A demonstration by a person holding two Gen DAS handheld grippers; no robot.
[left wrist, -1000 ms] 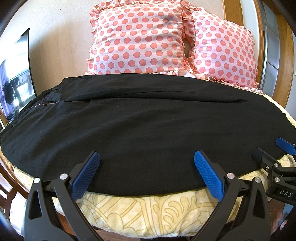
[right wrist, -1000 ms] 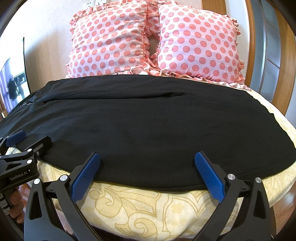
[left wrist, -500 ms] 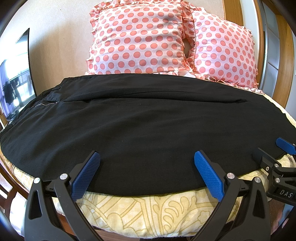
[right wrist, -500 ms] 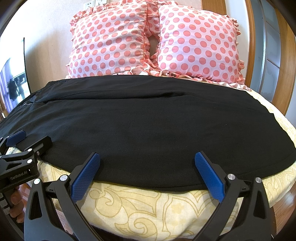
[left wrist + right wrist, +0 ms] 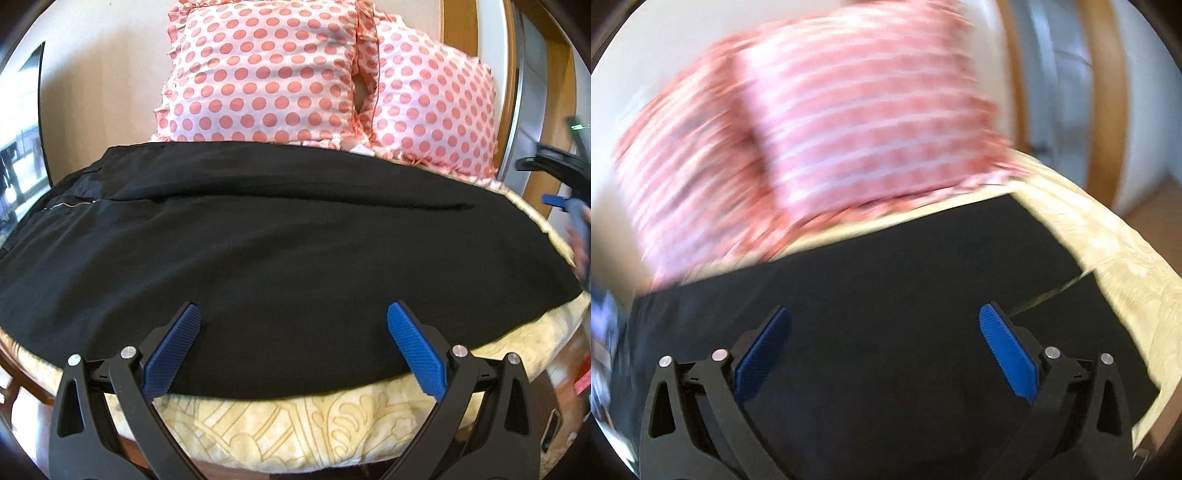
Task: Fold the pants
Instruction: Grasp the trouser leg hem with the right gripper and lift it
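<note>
The black pants (image 5: 280, 251) are laid flat across the bed (image 5: 295, 428), waistband toward the left, leg ends toward the right, just in front of two polka-dot pillows (image 5: 266, 70). A second ago both grippers were held side by side at the near edge of the bed; since then the right gripper (image 5: 884, 347) has been swung away to the right and is now carried over the leg ends, where two hems (image 5: 1067, 295) are seen against the yellow bedspread (image 5: 1108, 243). From this it is judged that the leg end is being approached for a first fold toward the waist. The left gripper (image 5: 293, 347) has been kept at the near edge, jaws spread wide and nothing held; the right is equally wide open and empty. The right wrist view is heavily smeared by motion, so the pillows are reduced to streaks, and in the left view the right gripper is cut off at the frame edge.
</note>
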